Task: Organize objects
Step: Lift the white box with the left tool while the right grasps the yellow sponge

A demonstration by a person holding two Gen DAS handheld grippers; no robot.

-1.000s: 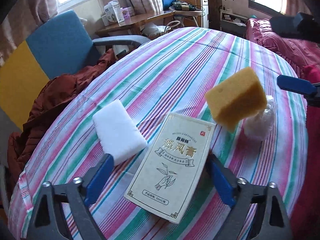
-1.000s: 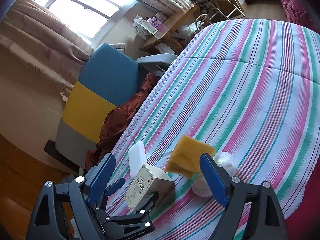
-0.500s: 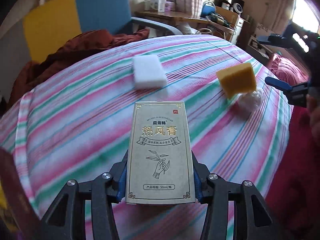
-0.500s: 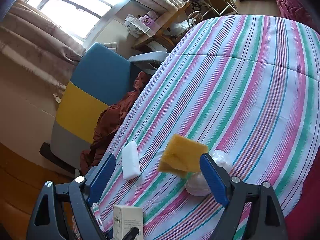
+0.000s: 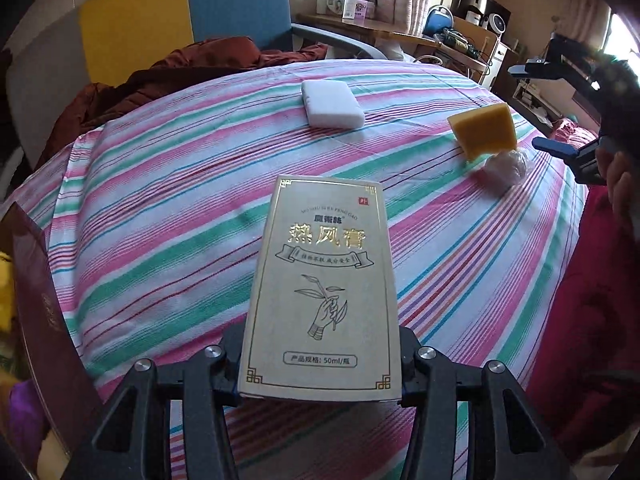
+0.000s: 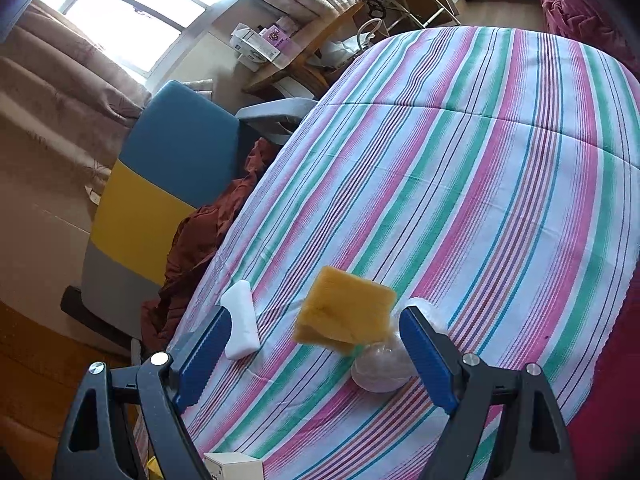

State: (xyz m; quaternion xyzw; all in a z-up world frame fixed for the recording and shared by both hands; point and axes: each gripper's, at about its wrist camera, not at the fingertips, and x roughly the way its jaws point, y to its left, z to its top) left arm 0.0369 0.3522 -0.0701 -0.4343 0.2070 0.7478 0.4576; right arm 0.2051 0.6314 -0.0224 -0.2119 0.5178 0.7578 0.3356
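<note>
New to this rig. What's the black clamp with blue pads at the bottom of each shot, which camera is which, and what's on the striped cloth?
No robot here: a person holds a two-finger clamp in each hand, and each clamp carries a fisheye camera looking forward along its fingers.

The left-hand view shows the left gripper shut on a cream box with gold print. The right-hand view shows the right gripper open and holding nothing; it also appears at the right edge of the left-hand view.

On the striped cloth lie a white foam block, a yellow sponge tilted against a clear plastic bundle, which the right fingers frame. A blue and yellow chair stands beside the bed.
</note>
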